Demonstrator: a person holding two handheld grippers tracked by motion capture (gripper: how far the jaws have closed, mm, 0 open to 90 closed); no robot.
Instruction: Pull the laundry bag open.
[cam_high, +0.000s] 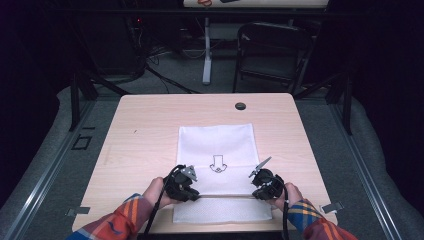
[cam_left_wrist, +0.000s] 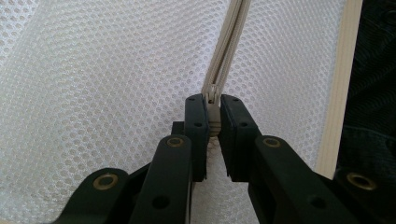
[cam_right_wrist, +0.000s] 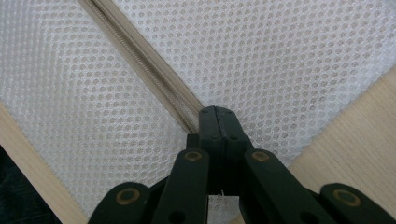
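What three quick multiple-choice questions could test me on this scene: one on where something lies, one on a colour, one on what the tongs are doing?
1. Where does the mesh bag lie?
A. On the near middle of the wooden table
B. On the folding chair
C. On the floor

2. What colour is the mesh bag?
A. Black
B. White
C. Red

3. What are the left tongs doing?
A. Hanging wide open above the bag
B. Lying on the floor
C. Pinching the zipper slider

Answers:
1 A: the high view shows the bag flat on the tabletop near the person.
2 B: the mesh looks white in all views.
3 C: in the left gripper view the slider sits squeezed between the tongs, at the end of the beige zipper.
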